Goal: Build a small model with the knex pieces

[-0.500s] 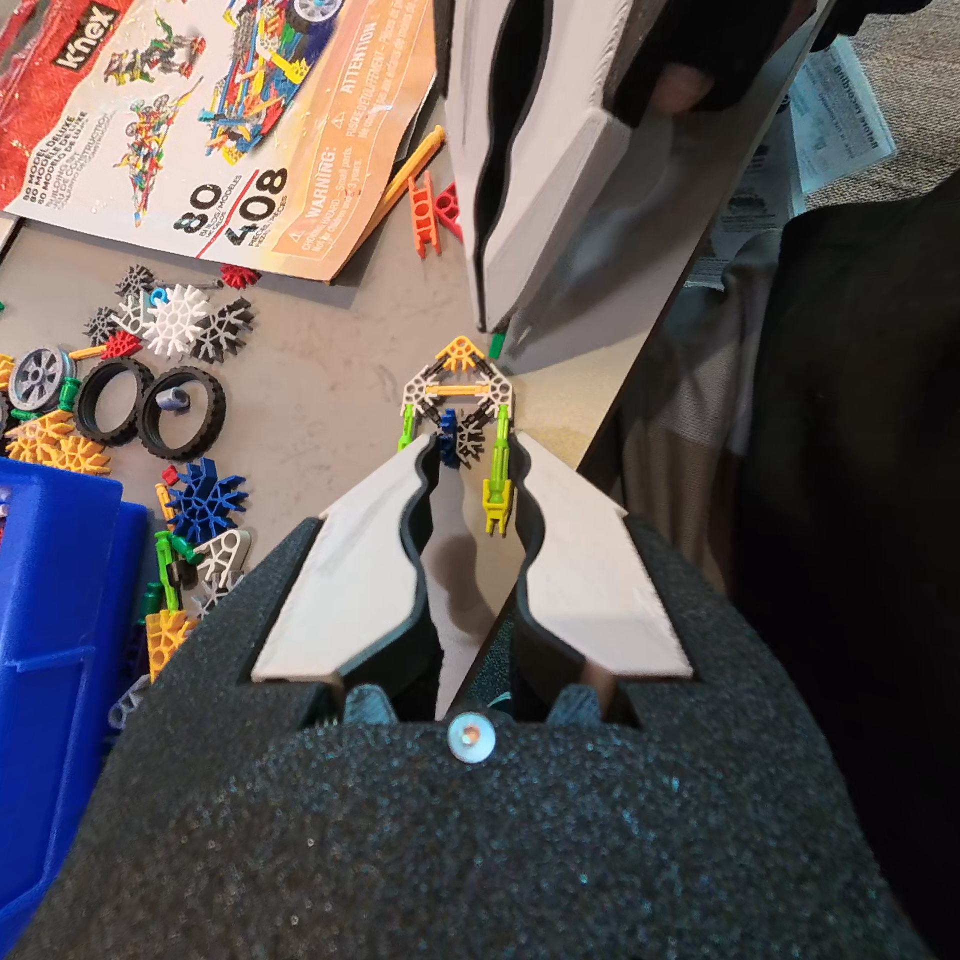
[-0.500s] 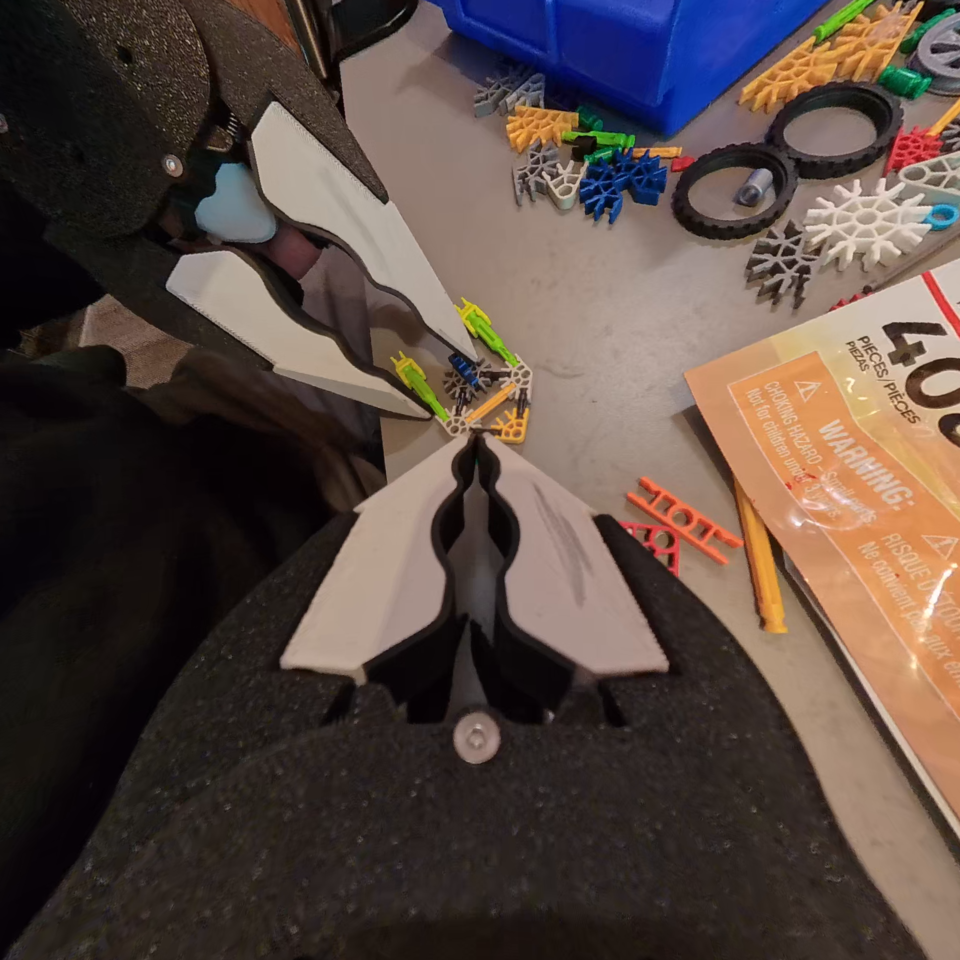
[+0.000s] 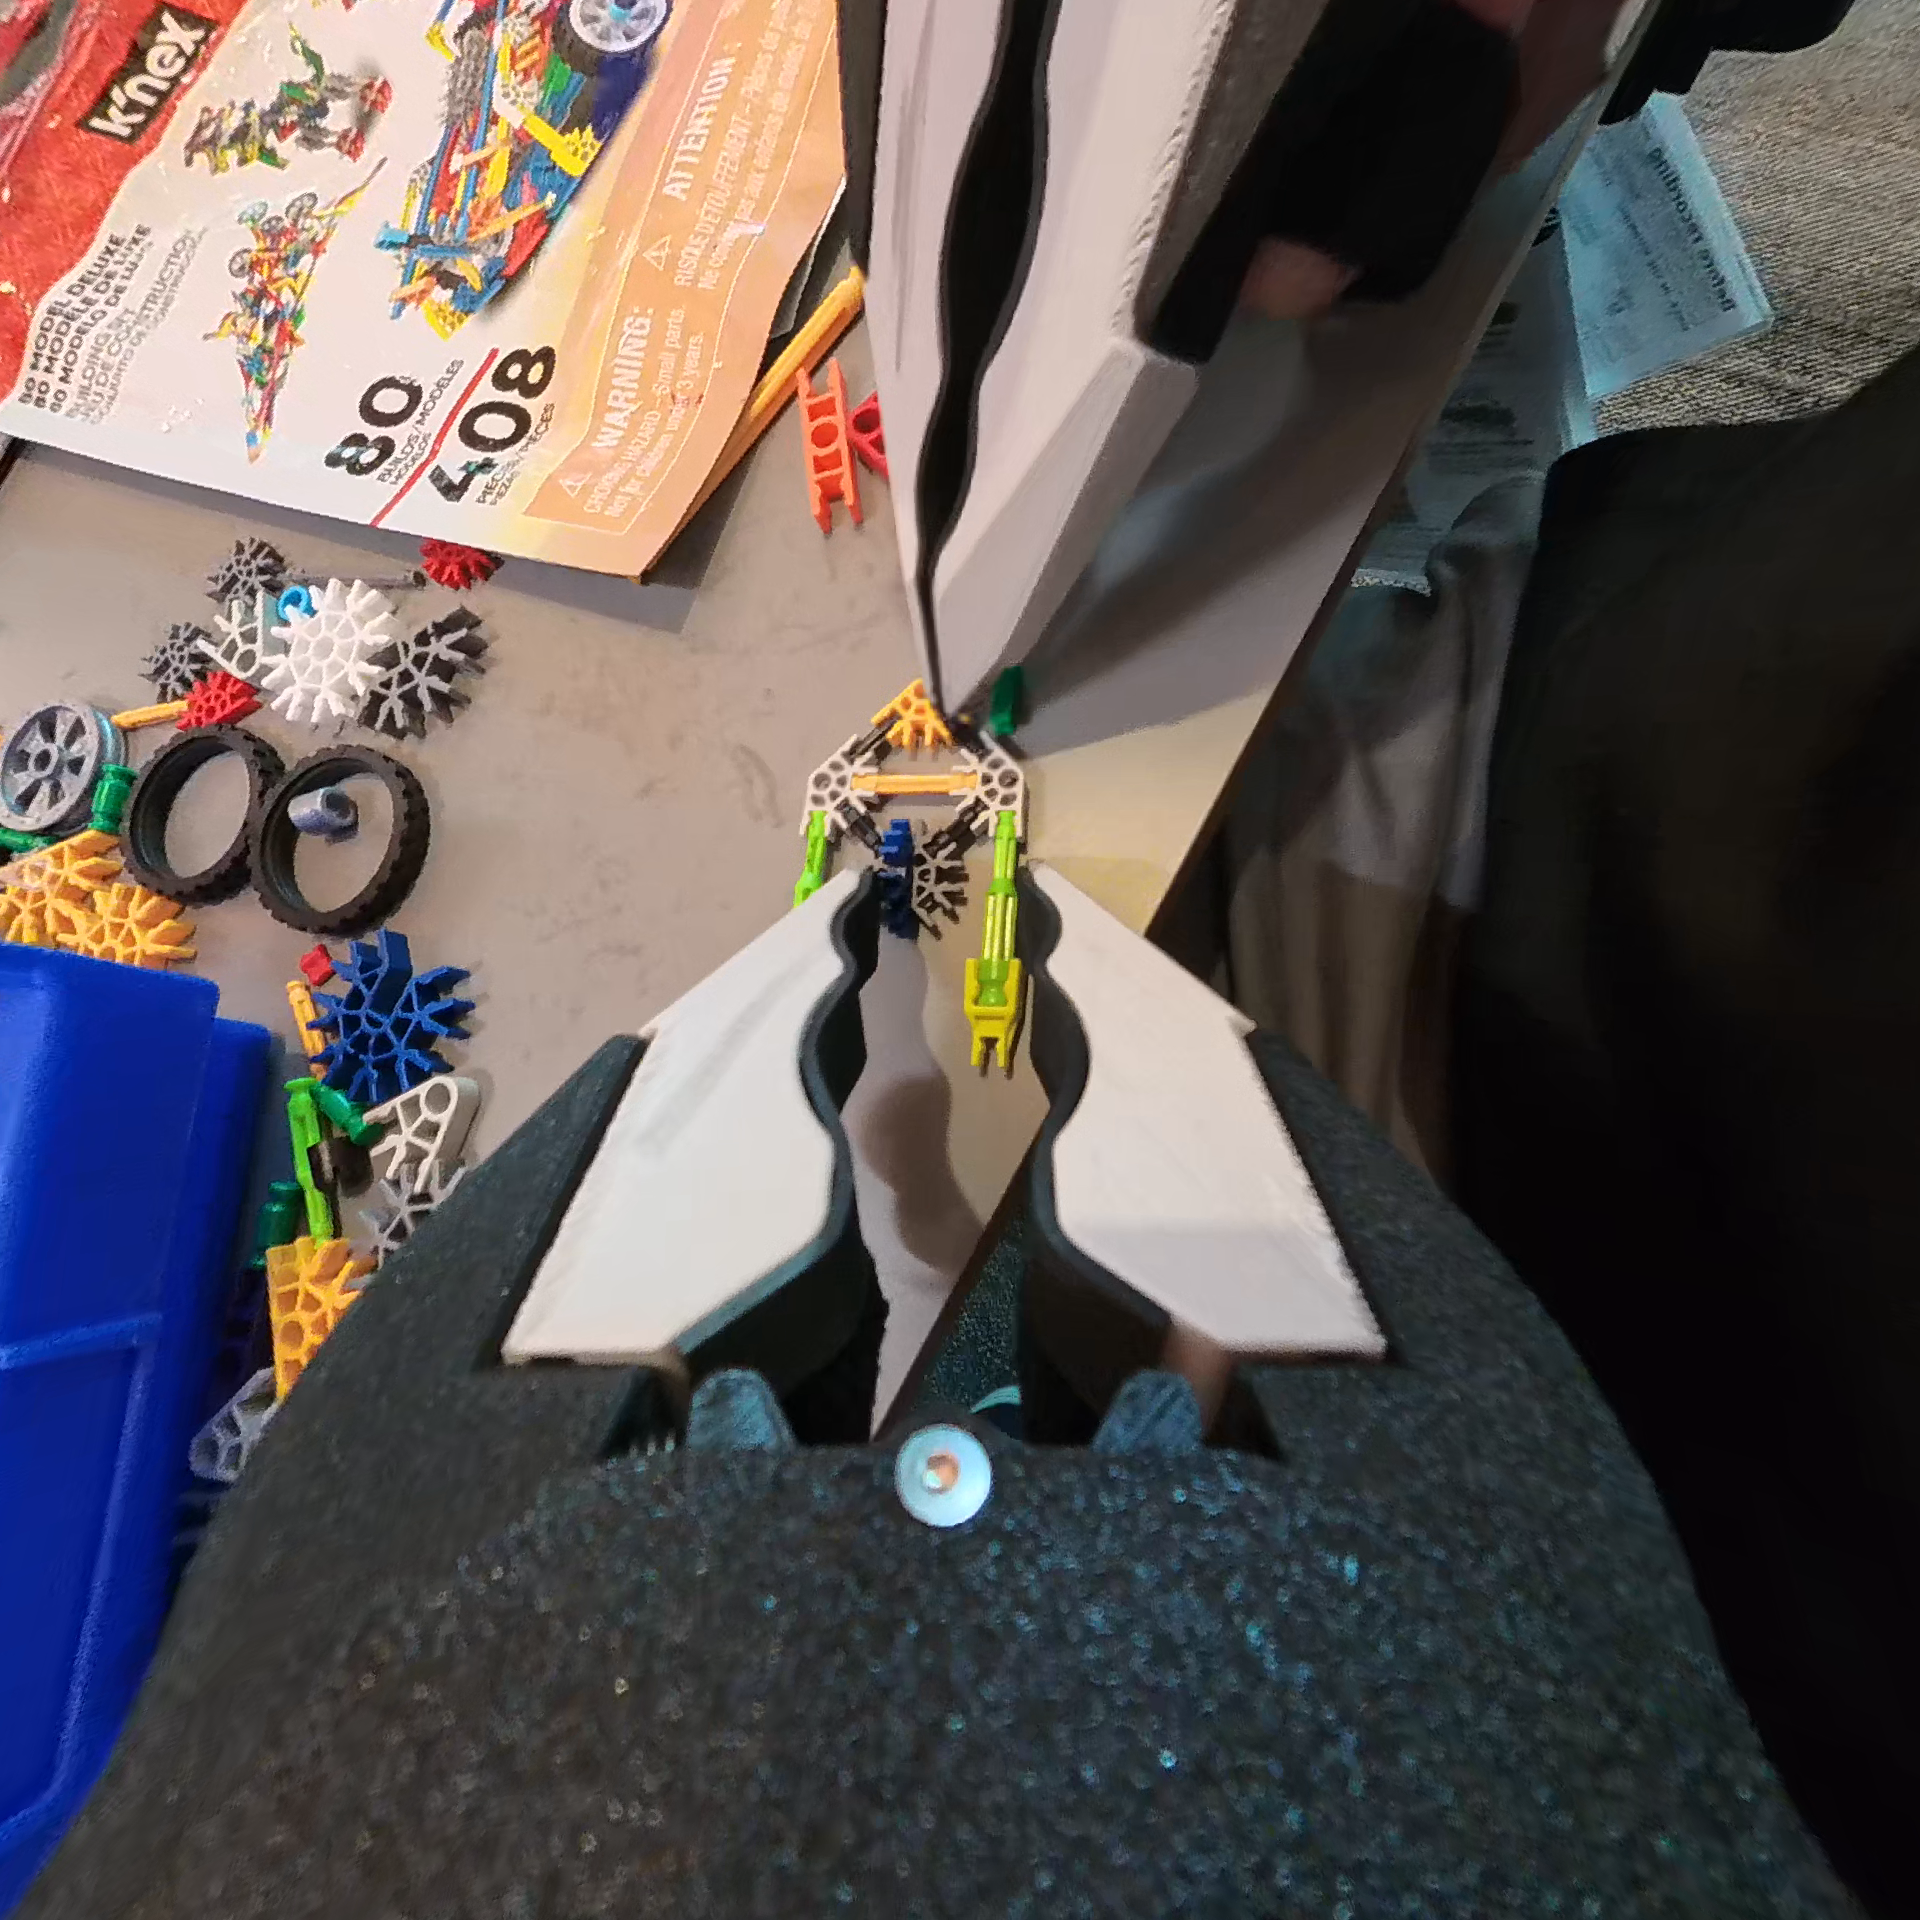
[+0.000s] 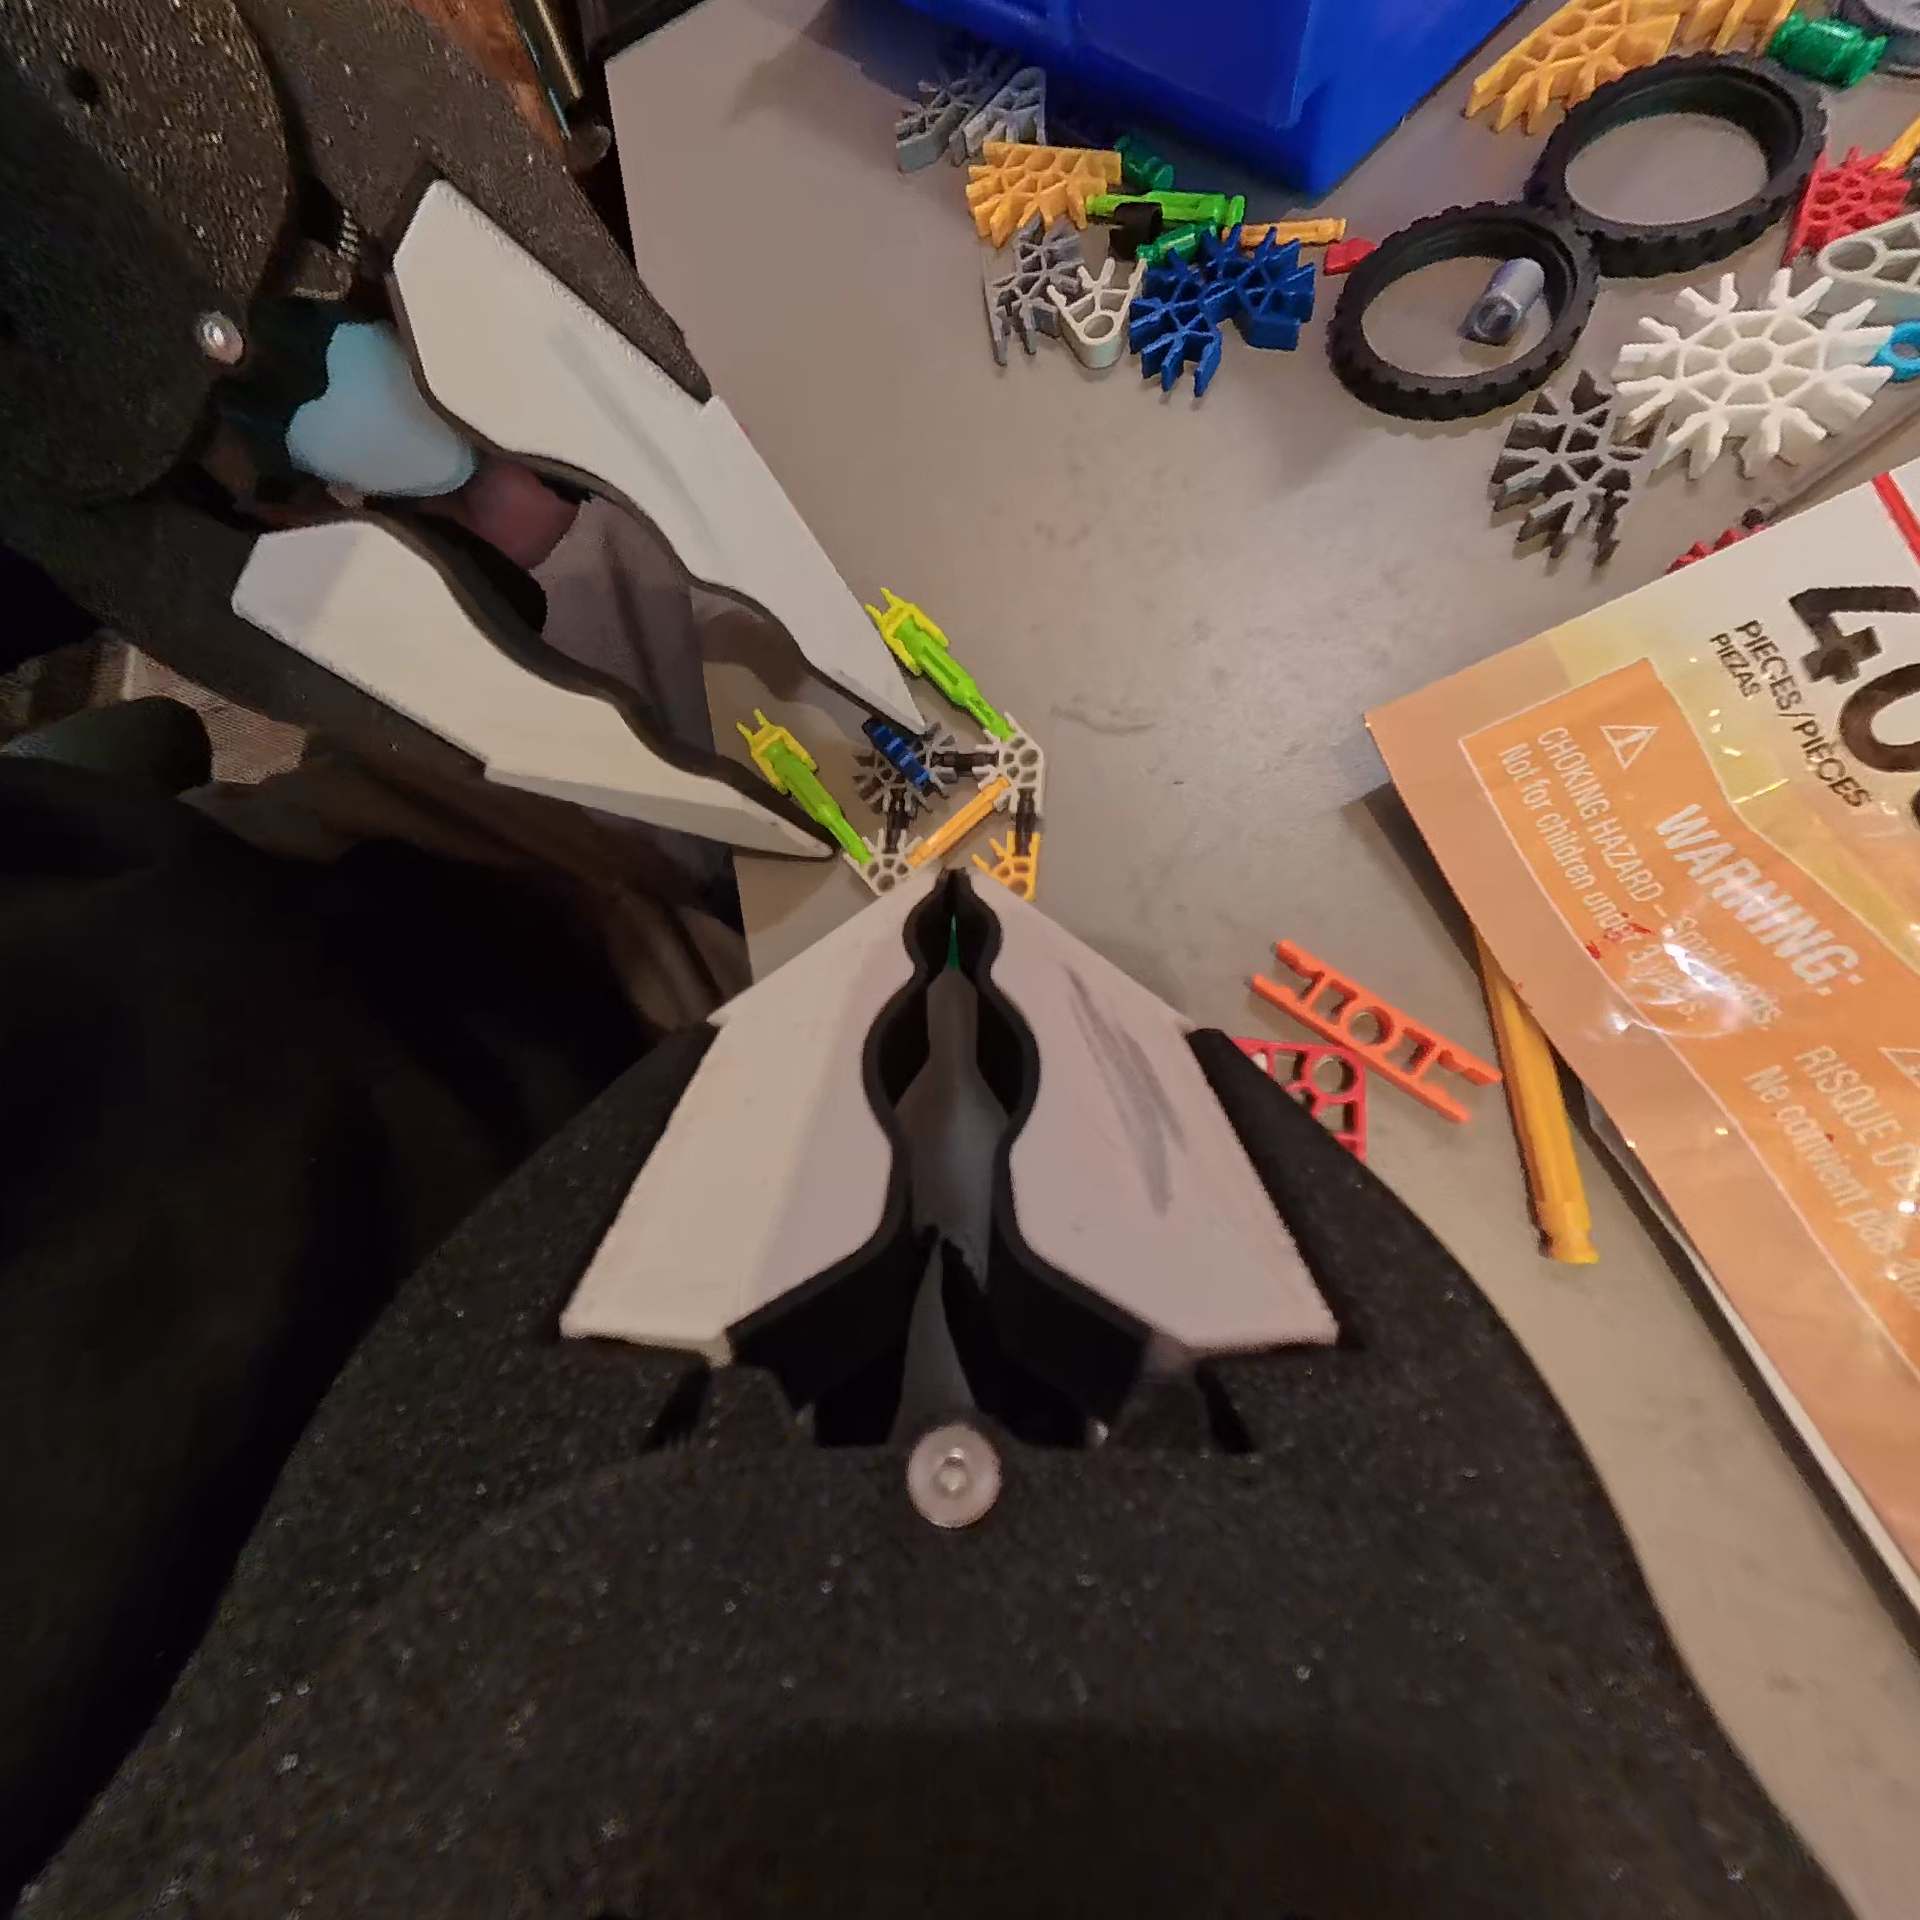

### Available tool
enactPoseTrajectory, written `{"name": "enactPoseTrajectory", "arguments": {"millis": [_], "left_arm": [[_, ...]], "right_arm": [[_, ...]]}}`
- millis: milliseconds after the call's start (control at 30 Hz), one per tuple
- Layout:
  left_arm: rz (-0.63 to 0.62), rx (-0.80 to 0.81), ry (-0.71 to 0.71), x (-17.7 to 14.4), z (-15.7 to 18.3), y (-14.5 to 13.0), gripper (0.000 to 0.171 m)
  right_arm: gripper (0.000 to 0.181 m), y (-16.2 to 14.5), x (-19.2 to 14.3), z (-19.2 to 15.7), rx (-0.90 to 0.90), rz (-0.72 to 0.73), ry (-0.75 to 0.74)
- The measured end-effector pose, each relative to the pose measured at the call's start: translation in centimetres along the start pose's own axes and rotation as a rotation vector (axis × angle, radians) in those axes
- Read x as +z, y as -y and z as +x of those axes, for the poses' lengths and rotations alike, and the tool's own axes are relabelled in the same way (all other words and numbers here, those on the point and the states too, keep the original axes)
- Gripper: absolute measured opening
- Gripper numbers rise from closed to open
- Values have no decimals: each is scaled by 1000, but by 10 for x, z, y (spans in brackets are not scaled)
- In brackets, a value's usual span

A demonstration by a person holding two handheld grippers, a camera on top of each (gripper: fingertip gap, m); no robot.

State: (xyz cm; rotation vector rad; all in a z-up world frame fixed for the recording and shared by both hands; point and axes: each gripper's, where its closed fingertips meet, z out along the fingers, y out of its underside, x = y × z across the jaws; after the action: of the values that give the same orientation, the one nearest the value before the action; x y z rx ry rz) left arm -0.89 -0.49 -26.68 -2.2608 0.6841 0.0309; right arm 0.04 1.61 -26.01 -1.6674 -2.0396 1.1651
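Sitting near the edge of the grey surface point(image 3: 582, 831), a small toy frame point(image 3: 914, 800) of grey connectors, a yellow-orange rod and two lime-green rods lies between the two tools. The left tool point(image 3: 940, 883) has its jaws a narrow way apart, the tips straddling the near end of the frame: the left tip is just beside one lime-green rod, the right tip just beside the other, and a blue and dark grey connector cluster shows in the gap. Whether the tips press on the frame cannot be told.

The right tool point(image 4: 951, 883) has its jaws drawn together on a small dark green piece point(image 4: 954, 940), a sliver of it showing between the pads; in the left wrist view its end pokes out at the tip. That tip is just beside the yellow connector at the frame's far end.

Loose parts lie farther in on the surface: two black tyres point(image 4: 1465, 312), a white snowflake connector point(image 4: 1756, 369), a blue connector point(image 4: 1221, 301), an orange ladder-shaped piece point(image 4: 1371, 1029) and a yellow rod point(image 4: 1538, 1112). A blue bin point(image 3: 104, 1195) stands beside them, and a printed instruction booklet point(image 3: 416, 260) in clear wrap lies flat beyond.
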Motion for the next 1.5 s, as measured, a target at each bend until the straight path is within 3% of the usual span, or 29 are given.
{"name": "enactPoseTrajectory", "arguments": {"millis": [233,433,567,1200,1500], "left_arm": [[3,4,14,0,-1,0,24],[-8,10,14,-2,-3,-2,24],[-12,13,15,-2,-3,-2,24],[-24,3,62,-2,-3,-2,24],[-10,-56,63,-1,-2,-2,24]], "right_arm": [[0,3,-6,1,-14,27,-12],[15,-10,-13,2,-212,-60,-37],[6,-14,-7,5,-300,-109,-65],[2,-10,-2,6,-174,-86,-156],[1,-10,-3,7,-275,-122,-285]]}}
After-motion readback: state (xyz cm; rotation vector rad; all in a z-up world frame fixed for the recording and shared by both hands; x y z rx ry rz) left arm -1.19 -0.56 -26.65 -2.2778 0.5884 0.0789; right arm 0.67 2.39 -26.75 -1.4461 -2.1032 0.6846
